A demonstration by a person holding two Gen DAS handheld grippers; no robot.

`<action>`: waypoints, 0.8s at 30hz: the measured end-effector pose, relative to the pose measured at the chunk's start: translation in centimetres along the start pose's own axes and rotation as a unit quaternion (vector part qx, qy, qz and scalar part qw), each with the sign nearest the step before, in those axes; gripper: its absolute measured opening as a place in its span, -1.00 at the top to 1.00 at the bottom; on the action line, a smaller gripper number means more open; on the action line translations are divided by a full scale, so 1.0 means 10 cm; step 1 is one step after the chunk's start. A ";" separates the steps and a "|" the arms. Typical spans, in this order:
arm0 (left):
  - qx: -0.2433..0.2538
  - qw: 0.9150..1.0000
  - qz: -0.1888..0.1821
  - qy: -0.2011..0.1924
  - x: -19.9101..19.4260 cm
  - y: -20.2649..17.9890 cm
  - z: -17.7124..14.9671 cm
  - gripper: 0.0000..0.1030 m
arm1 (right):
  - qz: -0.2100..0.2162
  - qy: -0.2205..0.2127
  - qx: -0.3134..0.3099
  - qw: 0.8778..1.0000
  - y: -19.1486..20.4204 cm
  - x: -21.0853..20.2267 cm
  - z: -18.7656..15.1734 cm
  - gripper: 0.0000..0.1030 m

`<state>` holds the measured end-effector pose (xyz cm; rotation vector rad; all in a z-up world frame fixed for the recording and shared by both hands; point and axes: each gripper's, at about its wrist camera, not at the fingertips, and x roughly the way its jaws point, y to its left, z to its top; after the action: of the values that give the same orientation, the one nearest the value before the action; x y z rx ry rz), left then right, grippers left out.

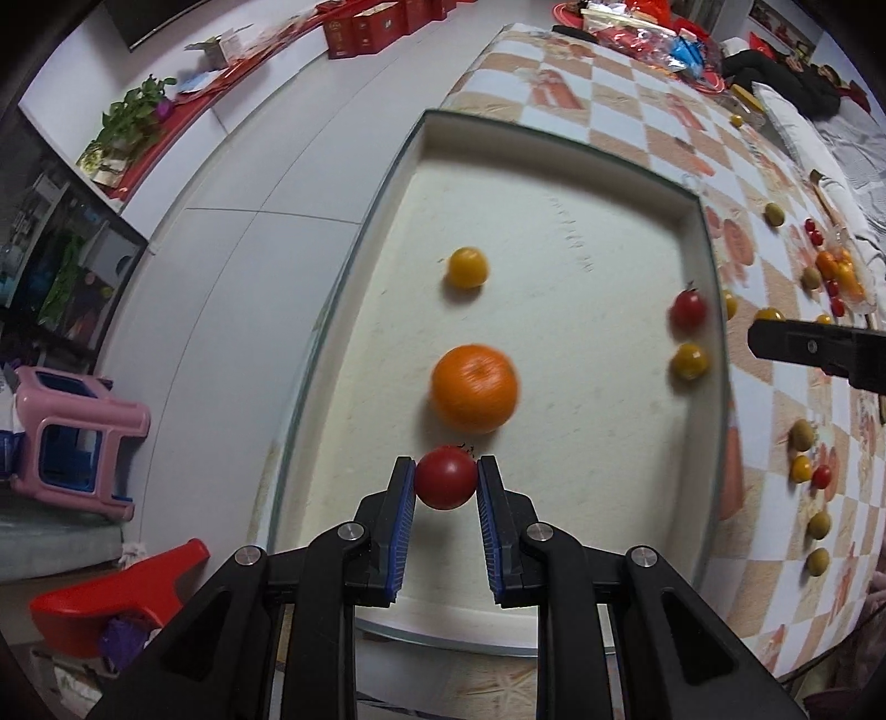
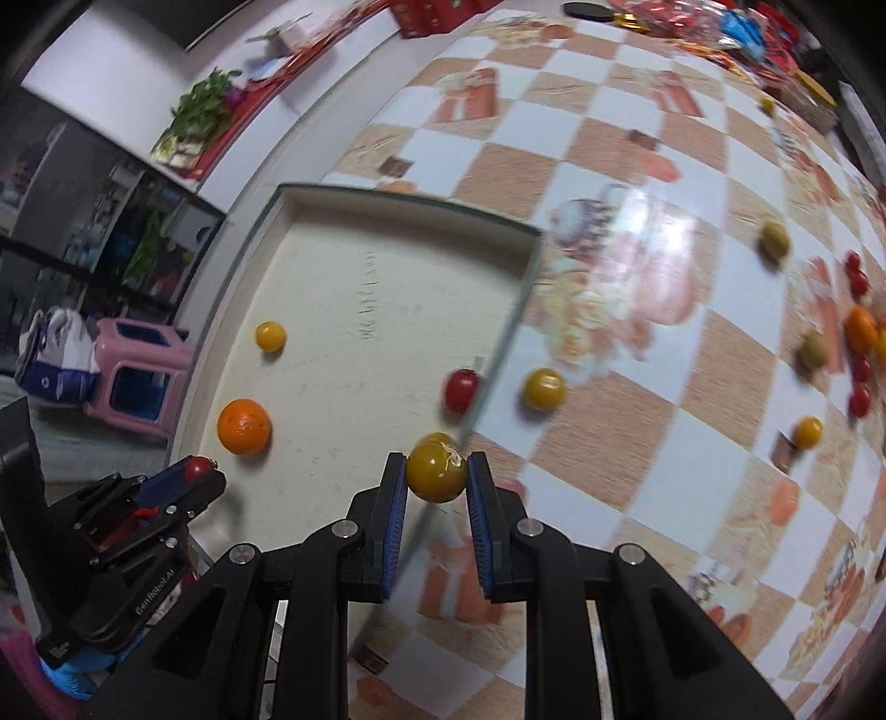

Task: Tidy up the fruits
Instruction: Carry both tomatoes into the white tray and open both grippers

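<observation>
1. Left gripper (image 1: 446,479) is clamped on a red cherry tomato (image 1: 446,477) – round, glossy, hanging over the near end of the white tray (image 1: 554,135).
2. Right gripper (image 2: 436,479) pinches a yellow cherry tomato (image 2: 436,471) with a pale scuff on its skin, right above the tray's right rim.
3. In the tray: an orange (image 1: 474,387) just past the red tomato, a small yellow tomato (image 1: 468,267) farther back, plus a red and a yellow one by the right wall.
4. Tray sits on a checkered orange-and-white tablecloth (image 2: 637,387) – more little fruits scattered to the right.
5. Beyond: pink stool (image 1: 72,432), potted plant (image 1: 135,113), red boxes (image 1: 365,27).
6. The far fruit pile is blurry and hard to sort out.
</observation>
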<state>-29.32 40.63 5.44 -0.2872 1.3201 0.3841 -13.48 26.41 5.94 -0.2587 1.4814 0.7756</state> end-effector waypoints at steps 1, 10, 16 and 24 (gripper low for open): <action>0.001 1.000 0.006 0.003 0.03 0.02 -0.02 0.54 | 0.001 0.006 -0.007 1.000 0.06 0.06 0.03 0.54; 0.016 1.000 0.020 0.017 0.23 0.04 -0.12 0.54 | -0.015 0.033 -0.056 0.998 0.43 0.46 0.20 0.54; 0.024 0.999 0.028 0.016 0.27 0.02 -0.15 0.53 | -0.040 0.049 -0.074 0.995 0.50 0.63 0.22 0.52; 0.027 0.999 0.044 0.012 0.24 -0.02 -0.13 -0.51 | -0.039 0.061 -0.068 0.995 0.52 0.73 0.26 -0.10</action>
<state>-29.90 40.12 2.84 -0.1903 1.3677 0.4195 -15.30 34.06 0.84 -0.4722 1.5253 0.8107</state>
